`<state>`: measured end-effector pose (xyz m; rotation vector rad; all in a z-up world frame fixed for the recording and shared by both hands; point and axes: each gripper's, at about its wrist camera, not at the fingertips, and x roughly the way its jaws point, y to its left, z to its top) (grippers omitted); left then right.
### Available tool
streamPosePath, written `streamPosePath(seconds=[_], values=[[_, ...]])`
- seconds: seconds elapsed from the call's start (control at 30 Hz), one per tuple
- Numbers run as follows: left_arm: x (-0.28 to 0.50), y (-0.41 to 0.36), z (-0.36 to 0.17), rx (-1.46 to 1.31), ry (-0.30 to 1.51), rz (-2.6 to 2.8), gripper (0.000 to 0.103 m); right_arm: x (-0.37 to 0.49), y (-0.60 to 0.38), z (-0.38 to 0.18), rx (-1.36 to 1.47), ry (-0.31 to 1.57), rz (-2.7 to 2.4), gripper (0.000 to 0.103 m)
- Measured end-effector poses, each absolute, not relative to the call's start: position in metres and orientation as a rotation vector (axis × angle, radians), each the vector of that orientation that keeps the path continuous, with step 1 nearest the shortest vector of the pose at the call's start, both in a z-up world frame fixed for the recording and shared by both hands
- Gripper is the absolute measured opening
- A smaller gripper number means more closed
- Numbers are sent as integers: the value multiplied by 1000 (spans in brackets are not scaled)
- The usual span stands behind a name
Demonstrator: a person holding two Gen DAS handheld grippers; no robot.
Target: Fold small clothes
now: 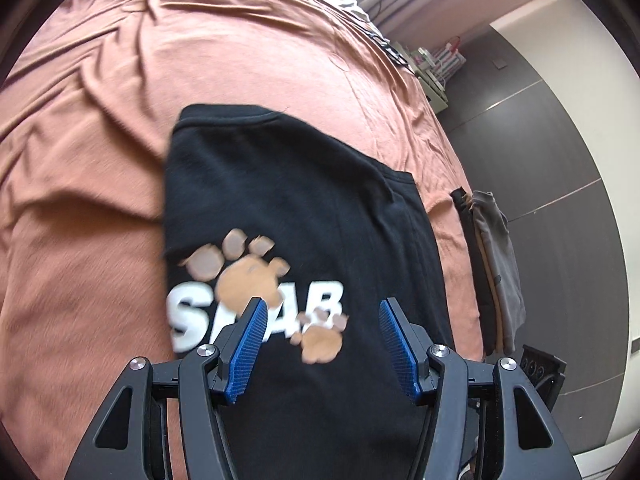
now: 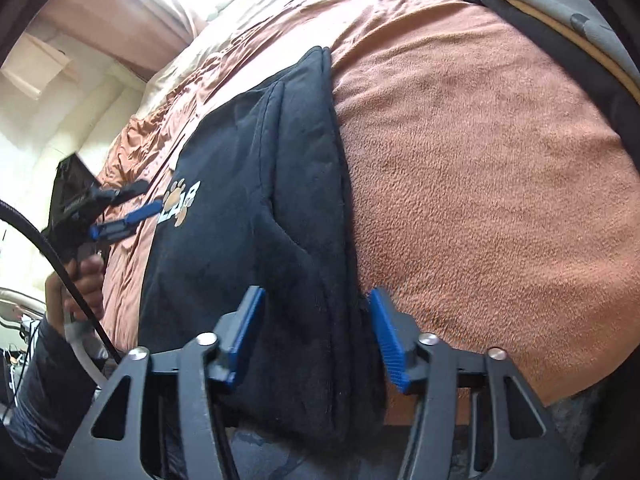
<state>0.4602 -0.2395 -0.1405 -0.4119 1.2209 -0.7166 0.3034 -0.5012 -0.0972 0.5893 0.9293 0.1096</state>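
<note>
1. Left wrist view: the left gripper [image 1: 322, 320] stands with its blue pads [image 1: 248, 344] spread wide, and nothing lies between them. Beneath and ahead of the gap lies a black T-shirt [image 1: 288, 200], folded into a narrow panel, on a rust-coloured bedspread [image 1: 80, 140].
2. Just beyond the left pad, the shirt's print [image 1: 256, 300] shows white letters and tan paw marks; motion blur smears it.
3. Right of this claw, at the bed's edge, a stack of folded clothes [image 1: 496, 264] in grey, tan and black lies well apart from the shirt.
4. Far ahead and to the right, a dark cable [image 1: 376, 36] lies across the bedspread.
5. Right wrist view: the right gripper [image 2: 316, 332] is likewise wide open. The folded right edge of the T-shirt [image 2: 256, 200] runs up through the gap between the pads [image 2: 386, 340]; whether either pad touches the cloth cannot be told.
6. Left of this claw, the left gripper [image 2: 132, 216] appears from the side, pads parted, tips over the shirt's left edge near the print [image 2: 180, 200]. A hand [image 2: 80, 284] grips its handle, and a black cord [image 2: 60, 264] passes in front.
7. Upper right of this claw, the folded stack [image 2: 580, 20] lies on the bedspread [image 2: 480, 180].
</note>
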Motion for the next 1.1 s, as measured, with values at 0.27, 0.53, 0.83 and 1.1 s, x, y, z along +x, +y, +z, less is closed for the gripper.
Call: streamPosePath(seconds=[0.27,0.53,0.83,1.1], values=[[425,-202,-152,-455,1232,-662,60,298,-496,-98,574,940,116,45],[388,-179,-180,-507,1308,-645,48,290,-503,-106,660,924,138,37],[353,-173,-188,-557,1325,-700,43,285,-500,-107,660,917,131,37],[332,-171,-193,-580,1299,-666,23,277,-499,-110,678,898,135,20]])
